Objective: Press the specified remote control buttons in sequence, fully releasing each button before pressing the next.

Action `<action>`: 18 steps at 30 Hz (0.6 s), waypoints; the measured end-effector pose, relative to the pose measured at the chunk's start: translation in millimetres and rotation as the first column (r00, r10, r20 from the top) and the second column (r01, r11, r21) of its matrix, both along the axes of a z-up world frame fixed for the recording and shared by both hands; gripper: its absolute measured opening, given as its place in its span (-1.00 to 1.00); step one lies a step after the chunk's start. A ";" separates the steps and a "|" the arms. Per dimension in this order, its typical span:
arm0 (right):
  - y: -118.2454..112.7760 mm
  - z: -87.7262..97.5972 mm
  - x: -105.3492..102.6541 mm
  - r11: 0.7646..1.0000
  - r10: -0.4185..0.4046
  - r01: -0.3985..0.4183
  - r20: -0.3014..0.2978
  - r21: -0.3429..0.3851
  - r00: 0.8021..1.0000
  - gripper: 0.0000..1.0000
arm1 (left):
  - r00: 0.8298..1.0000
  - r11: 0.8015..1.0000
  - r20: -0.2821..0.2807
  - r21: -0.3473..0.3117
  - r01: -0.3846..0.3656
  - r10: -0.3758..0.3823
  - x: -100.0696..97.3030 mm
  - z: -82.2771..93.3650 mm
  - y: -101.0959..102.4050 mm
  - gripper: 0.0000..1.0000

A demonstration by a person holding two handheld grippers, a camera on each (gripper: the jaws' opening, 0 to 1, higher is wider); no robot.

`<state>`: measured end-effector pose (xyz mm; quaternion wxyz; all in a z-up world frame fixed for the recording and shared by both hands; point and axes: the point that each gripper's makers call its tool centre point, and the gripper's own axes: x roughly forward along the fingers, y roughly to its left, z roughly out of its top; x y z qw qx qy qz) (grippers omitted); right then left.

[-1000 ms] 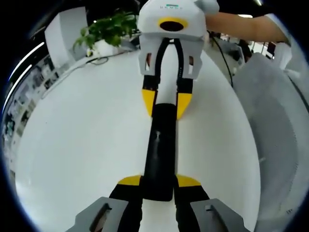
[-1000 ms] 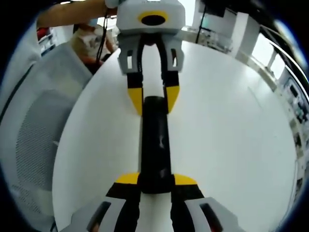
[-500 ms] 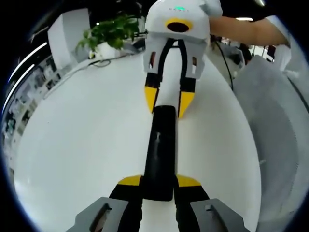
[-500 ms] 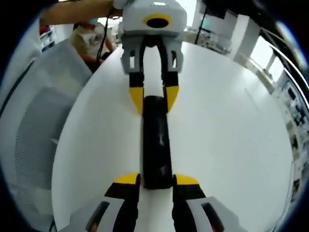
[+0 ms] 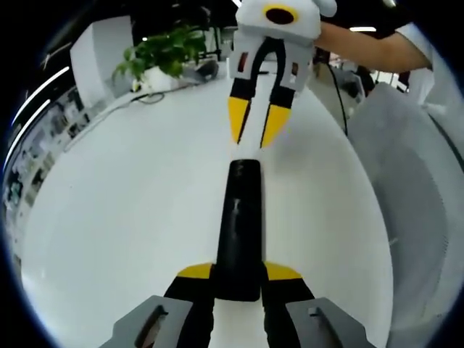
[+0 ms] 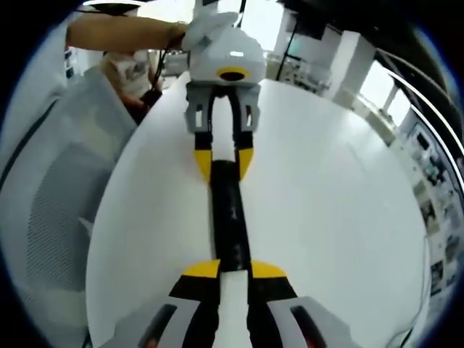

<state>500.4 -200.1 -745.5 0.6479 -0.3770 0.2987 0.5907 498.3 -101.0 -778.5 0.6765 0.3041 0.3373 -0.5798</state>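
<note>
A long black remote (image 5: 239, 225) lies along the white table (image 5: 123, 203). My left gripper (image 5: 238, 274) is shut on its near end, yellow fingertips pressed against both sides. My right gripper (image 5: 255, 138) hangs just beyond the far end, raised off it, with a narrow gap between its yellow tips and nothing in them. In the right gripper view the remote (image 6: 229, 210) runs from my right gripper (image 6: 234, 270) up to the left gripper (image 6: 224, 163), which clamps the far end. The buttons are too dark to make out.
A potted green plant (image 5: 163, 47) stands at the table's far edge. A grey mesh chair (image 5: 406, 181) (image 6: 51, 188) sits beside the table. A person's bare arm (image 5: 370, 43) (image 6: 123, 32) reaches in behind each far gripper.
My right gripper has let go of the remote's end, drawn back and risen, and its jaws have narrowed. The left gripper keeps its hold and the remote has not moved.
</note>
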 end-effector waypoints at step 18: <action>0.6 -0.2 9.9 0.995 0.063 -0.059 0.043 -0.084 0.997 -1.00 | 1.000 1.000 0.000 -0.003 0.002 -0.002 0.0 0.1 -0.6 -0.53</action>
